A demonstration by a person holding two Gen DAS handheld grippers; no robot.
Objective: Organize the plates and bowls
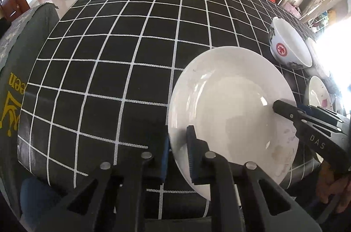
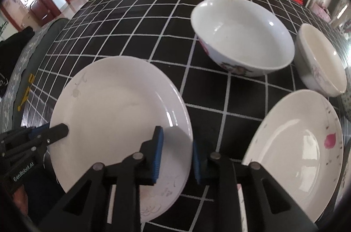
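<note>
A desk under a black cloth with a white grid [image 2: 136, 38] holds four dishes. The right gripper [image 2: 176, 153] straddles the near right rim of a white plate [image 2: 114, 104], blue pads on either side. The left gripper [image 2: 59, 130] clamps the plate's left edge. Beyond stand a large white bowl [image 2: 243, 34] and a smaller bowl [image 2: 320, 60]; a pink-marked plate [image 2: 296, 139] lies at right.

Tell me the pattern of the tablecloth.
Black tablecloth with a white grid of thin lines, clearest in the left wrist view.
</note>
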